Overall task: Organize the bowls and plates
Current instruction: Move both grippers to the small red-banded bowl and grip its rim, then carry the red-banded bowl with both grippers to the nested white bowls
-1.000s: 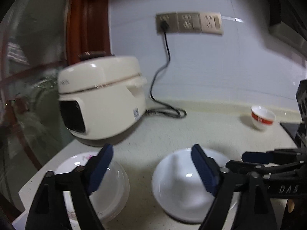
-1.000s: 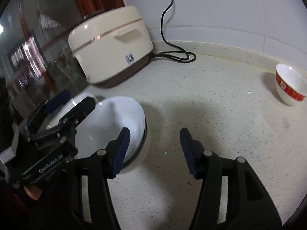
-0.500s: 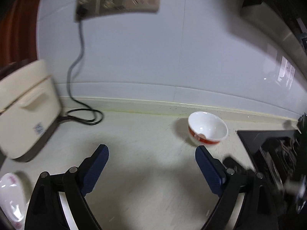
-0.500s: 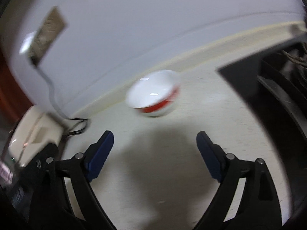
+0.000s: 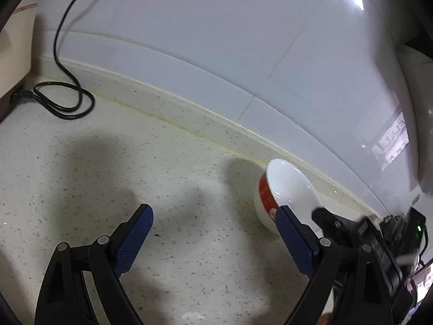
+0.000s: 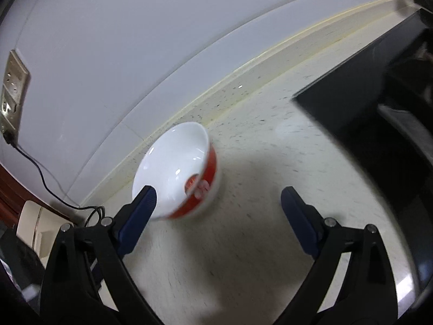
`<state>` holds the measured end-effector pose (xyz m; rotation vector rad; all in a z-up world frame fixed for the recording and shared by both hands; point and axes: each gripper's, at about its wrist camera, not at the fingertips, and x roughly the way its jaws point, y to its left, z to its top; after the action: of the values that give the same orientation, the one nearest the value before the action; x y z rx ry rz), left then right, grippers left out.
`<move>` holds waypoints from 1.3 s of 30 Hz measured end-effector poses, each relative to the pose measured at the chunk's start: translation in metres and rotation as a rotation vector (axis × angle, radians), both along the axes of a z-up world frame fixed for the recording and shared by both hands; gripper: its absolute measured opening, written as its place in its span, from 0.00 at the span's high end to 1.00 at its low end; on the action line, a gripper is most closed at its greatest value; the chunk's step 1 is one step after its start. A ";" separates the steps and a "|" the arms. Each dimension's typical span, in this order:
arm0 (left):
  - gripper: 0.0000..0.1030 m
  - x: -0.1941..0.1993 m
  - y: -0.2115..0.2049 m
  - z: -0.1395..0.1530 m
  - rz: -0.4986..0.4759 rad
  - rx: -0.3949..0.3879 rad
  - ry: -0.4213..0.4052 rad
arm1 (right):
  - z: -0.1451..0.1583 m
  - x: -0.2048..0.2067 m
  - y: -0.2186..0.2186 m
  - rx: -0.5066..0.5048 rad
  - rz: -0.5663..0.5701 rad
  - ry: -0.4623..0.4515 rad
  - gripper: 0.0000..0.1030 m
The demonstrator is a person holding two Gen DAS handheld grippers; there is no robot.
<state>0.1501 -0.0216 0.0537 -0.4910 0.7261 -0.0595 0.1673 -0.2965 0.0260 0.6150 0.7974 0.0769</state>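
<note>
A small white bowl with a red band (image 5: 289, 189) stands on the speckled counter near the back wall. In the left wrist view it lies just beyond my right-hand fingertip, outside the gap. My left gripper (image 5: 213, 214) is open over bare counter with nothing between its fingers. In the right wrist view the same bowl (image 6: 176, 162) sits ahead and left, partly behind the left fingertip. The jaws of my right gripper (image 6: 217, 193) are opening, and nothing is between them. The right gripper's black body (image 5: 365, 238) shows at the left wrist view's lower right.
A coiled black power cord (image 5: 65, 103) lies at the back left beside a cream rice cooker (image 6: 35, 227). A wall socket (image 6: 13, 81) is on the white tiles. A black cooktop (image 6: 365, 103) takes up the counter to the right of the bowl.
Both grippers swung right, away from the white dishes and the rice cooker. The red-banded bowl has grown much closer in both views. The right gripper's jaws have widened.
</note>
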 end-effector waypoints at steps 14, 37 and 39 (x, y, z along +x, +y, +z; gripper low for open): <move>0.10 -0.011 -0.018 0.015 -0.125 -0.034 -0.011 | -0.003 -0.009 0.018 0.028 0.119 0.077 0.69; 0.58 -0.021 -0.007 0.001 -0.028 0.095 0.242 | 0.013 -0.041 0.052 -0.074 0.320 0.090 0.73; 0.58 -0.025 -0.006 0.002 -0.026 0.099 0.235 | 0.008 -0.043 0.057 -0.079 0.332 0.103 0.68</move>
<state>0.1256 -0.0278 0.0557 -0.3980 0.9614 0.0105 0.1239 -0.2397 0.0340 0.4095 0.9928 0.3181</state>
